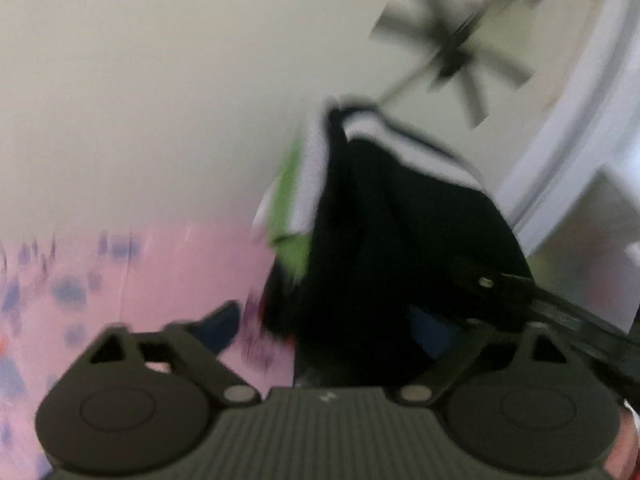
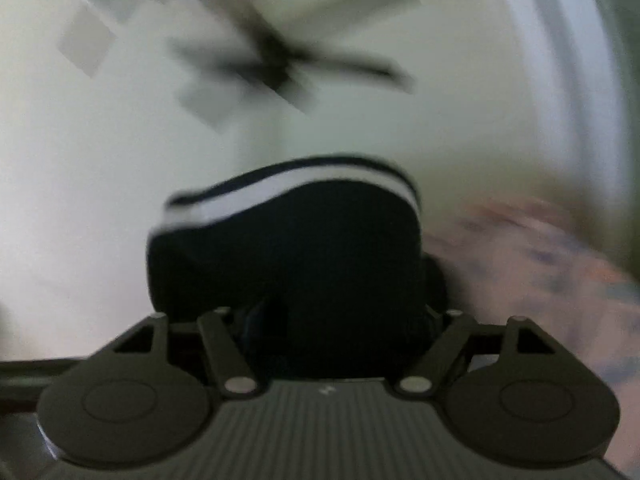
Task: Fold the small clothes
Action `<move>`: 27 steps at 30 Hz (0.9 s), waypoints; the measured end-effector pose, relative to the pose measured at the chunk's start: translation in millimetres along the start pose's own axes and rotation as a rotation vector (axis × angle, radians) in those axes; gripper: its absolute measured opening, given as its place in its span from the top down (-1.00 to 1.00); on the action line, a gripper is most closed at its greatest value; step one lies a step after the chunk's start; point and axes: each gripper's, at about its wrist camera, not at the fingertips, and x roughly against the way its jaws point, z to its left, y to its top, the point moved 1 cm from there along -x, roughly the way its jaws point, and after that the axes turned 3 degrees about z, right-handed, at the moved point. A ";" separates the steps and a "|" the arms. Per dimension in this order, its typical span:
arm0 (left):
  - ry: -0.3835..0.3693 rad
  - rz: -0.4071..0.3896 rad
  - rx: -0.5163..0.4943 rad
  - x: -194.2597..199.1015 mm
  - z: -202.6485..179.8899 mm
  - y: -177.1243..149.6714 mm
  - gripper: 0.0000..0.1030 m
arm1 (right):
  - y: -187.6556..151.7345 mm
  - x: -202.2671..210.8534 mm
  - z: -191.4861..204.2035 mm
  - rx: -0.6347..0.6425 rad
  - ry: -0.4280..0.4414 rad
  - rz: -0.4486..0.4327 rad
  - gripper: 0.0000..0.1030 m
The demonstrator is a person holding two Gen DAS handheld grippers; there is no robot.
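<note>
Overhead, both cameras tilt up toward a pale ceiling with a dark-bladed ceiling fan (image 1: pixel 452 54), and both views are smeared by motion blur. A black garment with a white-striped waistband (image 2: pixel 288 248) hangs raised in the air between the two grippers. The right gripper (image 2: pixel 328 320) has the dark cloth bunched in front of its linkage, and its fingertips are buried in the fabric, so the grip looks clamped on the garment. The left gripper (image 1: pixel 320 336) shows one blue-tipped finger (image 1: pixel 218 326) apart at the left, while the other is hidden behind the cloth; whether it pinches the fabric I cannot tell. Beside the black cloth a green and white piece (image 1: pixel 294 200) shows. Below lies a pink patterned sheet (image 1: pixel 132 280).
</note>
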 end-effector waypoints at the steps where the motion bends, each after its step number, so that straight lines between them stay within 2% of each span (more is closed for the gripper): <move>1: 0.003 0.033 0.011 -10.8 1.9 -10.5 -0.50 | -6.6 -3.2 -5.2 0.003 -0.007 -0.036 -0.58; 4: 0.004 0.061 -0.023 -20.3 3.3 -35.3 -0.55 | -13.9 10.1 -10.4 -0.050 0.042 -0.023 -0.59; 5: 0.018 0.058 -0.043 -19.4 1.3 -41.4 -0.56 | -16.5 18.9 -6.9 -0.044 0.053 -0.047 -0.59; 8: 0.026 0.022 -0.091 -4.9 -2.4 -59.4 -0.62 | -32.3 53.6 5.3 0.055 0.027 -0.156 -0.64; 10: 0.030 -0.011 -0.128 6.6 -5.5 -73.5 -0.68 | -53.2 77.8 10.3 0.098 0.023 -0.181 -0.65; 12: 0.034 -0.037 -0.157 16.4 -7.8 -90.5 -0.72 | -77.3 96.2 9.1 0.091 0.017 -0.179 -0.67; 15: 0.047 -0.038 -0.171 24.6 -5.9 -109.7 -0.72 | -113.7 112.6 -3.0 0.009 0.046 -0.125 -0.67; 19: 0.096 -0.037 -0.179 34.3 1.9 -144.8 -0.72 | -159.5 135.3 -6.7 -0.059 0.043 -0.086 -0.67; 22: 0.159 -0.054 -0.198 45.9 7.7 -167.3 -0.75 | -183.8 142.9 -3.3 -0.062 0.032 -0.050 -0.67; 24: 0.189 -0.071 -0.202 54.9 12.1 -180.1 -0.82 | -194.2 152.4 0.4 -0.047 0.027 -0.061 -0.68; 27: 0.205 -0.096 -0.195 68.2 19.3 -196.0 -0.84 | -206.4 166.1 8.1 -0.046 0.017 -0.049 -0.68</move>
